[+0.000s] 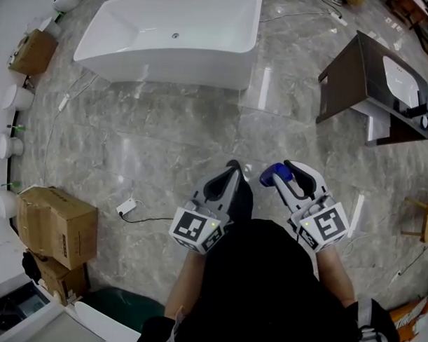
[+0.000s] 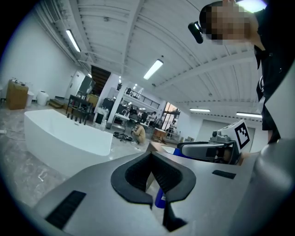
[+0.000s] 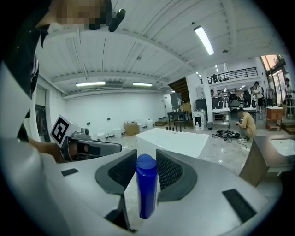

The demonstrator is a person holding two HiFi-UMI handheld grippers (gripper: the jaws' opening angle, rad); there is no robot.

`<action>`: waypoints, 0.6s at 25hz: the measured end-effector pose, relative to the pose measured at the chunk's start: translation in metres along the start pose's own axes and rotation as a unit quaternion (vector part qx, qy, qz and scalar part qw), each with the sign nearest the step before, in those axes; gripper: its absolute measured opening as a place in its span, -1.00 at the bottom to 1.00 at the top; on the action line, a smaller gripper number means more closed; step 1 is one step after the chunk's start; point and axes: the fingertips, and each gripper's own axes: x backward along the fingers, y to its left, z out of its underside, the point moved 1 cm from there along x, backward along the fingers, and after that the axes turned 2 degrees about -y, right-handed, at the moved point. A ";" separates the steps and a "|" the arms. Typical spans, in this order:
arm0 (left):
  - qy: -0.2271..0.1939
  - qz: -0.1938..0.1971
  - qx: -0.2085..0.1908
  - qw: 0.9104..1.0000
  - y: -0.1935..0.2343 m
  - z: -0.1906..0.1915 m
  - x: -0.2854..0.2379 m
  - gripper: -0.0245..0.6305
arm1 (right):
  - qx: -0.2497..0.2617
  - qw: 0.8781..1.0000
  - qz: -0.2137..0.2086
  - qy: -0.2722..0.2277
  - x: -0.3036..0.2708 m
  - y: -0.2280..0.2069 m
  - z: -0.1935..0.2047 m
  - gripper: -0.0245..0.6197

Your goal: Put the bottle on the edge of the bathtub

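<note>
The white freestanding bathtub (image 1: 170, 32) stands across the marble floor at the far side; it also shows in the left gripper view (image 2: 64, 133) and the right gripper view (image 3: 175, 140). My right gripper (image 1: 284, 173) is held close to my body, shut on a blue bottle (image 1: 275, 174). In the right gripper view that bottle (image 3: 146, 189) stands upright between the ribbed pads (image 3: 168, 170), its rounded cap on top. My left gripper (image 1: 233, 167) hovers beside it, a little to the left, with its jaws together and nothing in them (image 2: 151, 156).
Cardboard boxes (image 1: 58, 224) sit at the near left and another box (image 1: 32, 52) at the far left. A brown vanity cabinet with a sink (image 1: 374, 88) stands at the right. A white plug with its cable (image 1: 126, 207) lies on the floor. A person crouches far behind (image 3: 246, 124).
</note>
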 end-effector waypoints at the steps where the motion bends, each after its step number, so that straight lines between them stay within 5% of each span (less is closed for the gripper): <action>1: -0.004 0.003 0.000 1.000 0.007 -0.008 -0.012 -0.89 | 0.002 1.000 -0.001 0.001 -0.009 -0.008 -0.007 -0.51; 10: -0.031 0.039 -0.010 0.999 0.063 -0.056 -0.096 -0.89 | 0.041 0.999 0.000 -0.007 -0.081 -0.065 -0.058 -0.51; 15: -0.017 0.027 -0.004 0.999 0.087 -0.062 -0.119 -0.89 | 0.051 0.999 -0.014 0.012 -0.112 -0.086 -0.068 -0.51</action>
